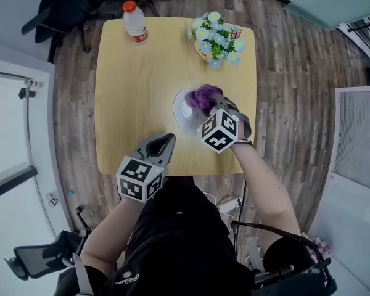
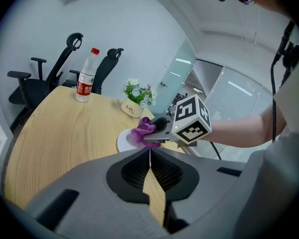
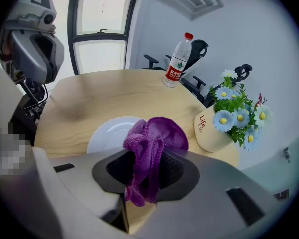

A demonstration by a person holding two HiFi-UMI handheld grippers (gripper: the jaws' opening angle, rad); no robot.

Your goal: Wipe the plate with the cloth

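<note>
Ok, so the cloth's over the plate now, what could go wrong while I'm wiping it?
Nothing steadies the plate: the left gripper is shut and empty, apart from it, so the plate may slide under the cloth. The flower pot stands just beyond the plate; a wide stroke by the right gripper might knock it. The cloth is bunched between that gripper's jaws, so its hard tips could scrape the plate.

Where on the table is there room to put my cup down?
The left half of the table is bare, from the bottle down to the left gripper. Between bottle and flower pot is free. It's crowded on the right, around the plate and cloth.
</note>
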